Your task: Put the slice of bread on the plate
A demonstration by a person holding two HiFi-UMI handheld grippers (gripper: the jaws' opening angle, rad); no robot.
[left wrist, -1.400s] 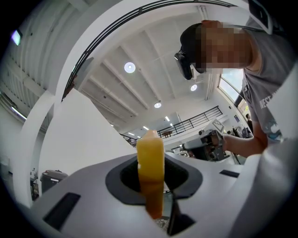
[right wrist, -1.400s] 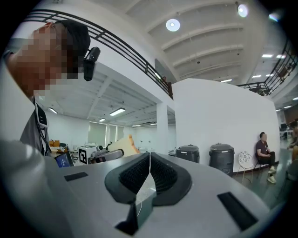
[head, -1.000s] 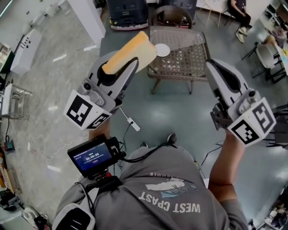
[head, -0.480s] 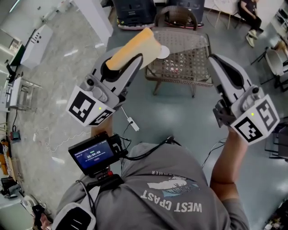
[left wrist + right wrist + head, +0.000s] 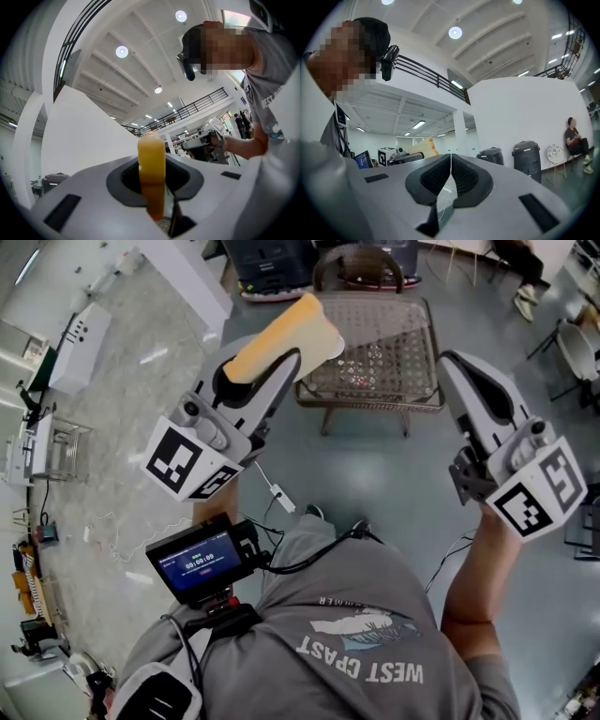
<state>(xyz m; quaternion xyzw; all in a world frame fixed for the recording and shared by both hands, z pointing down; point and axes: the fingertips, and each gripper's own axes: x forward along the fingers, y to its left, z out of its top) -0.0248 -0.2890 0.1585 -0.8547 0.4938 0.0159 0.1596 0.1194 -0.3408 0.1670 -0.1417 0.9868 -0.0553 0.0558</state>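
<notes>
The left gripper (image 5: pixel 281 367), clamping the bread slice (image 5: pixel 284 329), had neared the counter (image 5: pixel 398 357); the right gripper (image 5: pixel 457 367) stayed closed, empty.

shirt (image 5: pixel 356 648): wearing grey, short-sleeved (white "west coast" print)
left gripper (image 5: pixel 281 362): showing grey shell, black-white marker cube (image 5: pixel 187 465)
screen (image 5: pixel 195 563): glowing blue, trailing black cables (image 5: pixel 309 554)

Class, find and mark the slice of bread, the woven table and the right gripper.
slice of bread (image 5: pixel 284 337): head view, on its broad flat face.
woven table (image 5: pixel 408 343): head view, on a bare part of its top.
right gripper (image 5: pixel 450 160): right gripper view, where its two closed jaws meet.
</notes>
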